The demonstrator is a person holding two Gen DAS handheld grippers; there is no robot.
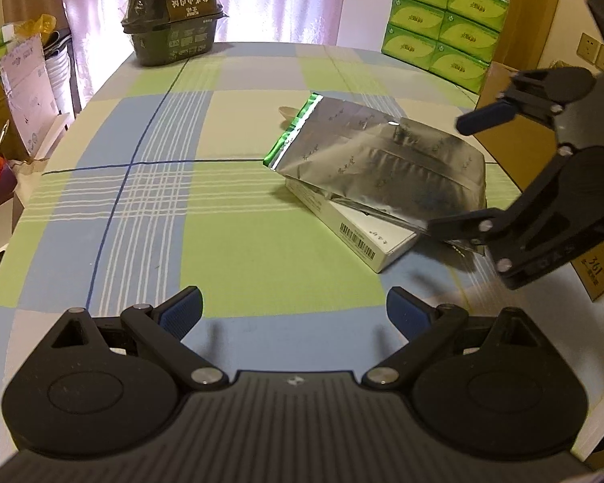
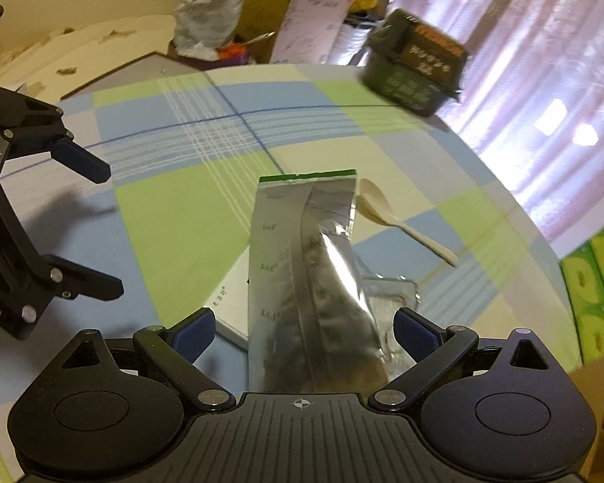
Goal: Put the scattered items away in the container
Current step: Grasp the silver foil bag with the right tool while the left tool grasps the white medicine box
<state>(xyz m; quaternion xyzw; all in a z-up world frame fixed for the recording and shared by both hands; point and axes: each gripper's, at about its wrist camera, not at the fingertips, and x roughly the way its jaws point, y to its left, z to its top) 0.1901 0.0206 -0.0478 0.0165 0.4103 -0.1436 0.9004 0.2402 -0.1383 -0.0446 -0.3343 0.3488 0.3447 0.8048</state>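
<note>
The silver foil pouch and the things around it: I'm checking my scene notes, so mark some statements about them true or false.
1. The silver foil pouch lies partly on the flat white cardboard box. True.
2. The left gripper is shut on the pouch. False: its jaws are open over bare checked tablecloth.
3. A cream plastic spoon lies on the cloth beside the pouch's green-edged end. True.
4. The dark lidded container stands right beside the pouch. False: it stands at the far end of the table, well apart.
5. The right gripper has its jaws open on either side of the pouch's near end. True.
</note>
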